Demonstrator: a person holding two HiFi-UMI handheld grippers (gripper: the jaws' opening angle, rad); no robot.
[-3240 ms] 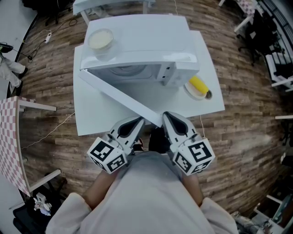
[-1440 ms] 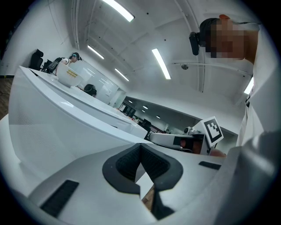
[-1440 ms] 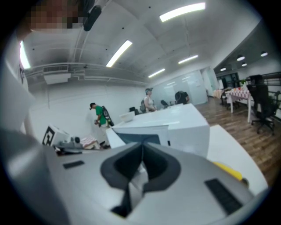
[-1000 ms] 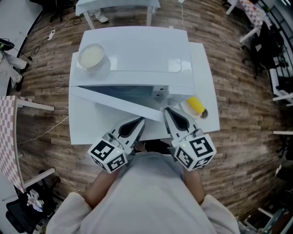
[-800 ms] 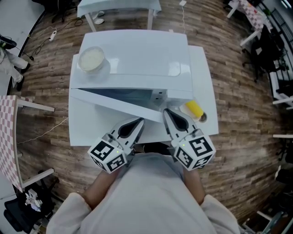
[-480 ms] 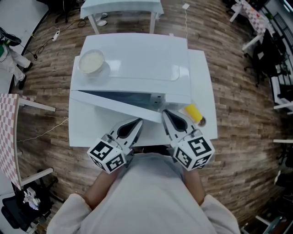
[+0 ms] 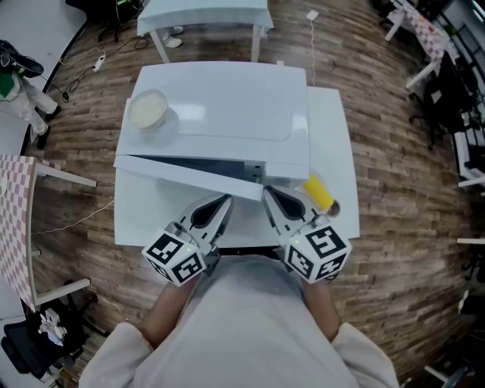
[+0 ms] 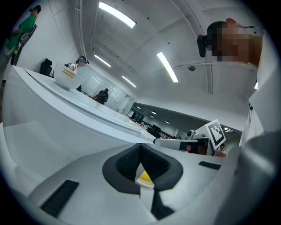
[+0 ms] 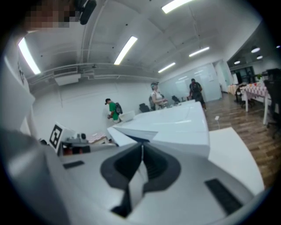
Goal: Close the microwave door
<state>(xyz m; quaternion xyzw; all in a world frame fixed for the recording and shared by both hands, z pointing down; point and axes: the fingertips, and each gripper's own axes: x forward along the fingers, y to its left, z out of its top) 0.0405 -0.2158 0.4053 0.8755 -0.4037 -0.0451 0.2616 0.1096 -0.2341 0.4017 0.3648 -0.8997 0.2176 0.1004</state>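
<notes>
The white microwave stands on a white table. Its door is ajar by a narrow wedge, hinged at the left, with a dark gap behind it. My right gripper is shut, its tip against the door's free end. Just in front of the door, my left gripper is shut and holds nothing. The left gripper view has the door as a broad white face past the shut left gripper. Beyond the shut right gripper, the right gripper view takes in the microwave.
A cream bowl sits on the microwave's top left corner. A yellow item on a small plate lies on the table beside the right gripper. A checkered table stands at the left, another white table behind, on wooden floor.
The door has swung from wide open to nearly shut, with the right gripper's tip following its free end inward. Both grippers have moved toward the microwave.
</notes>
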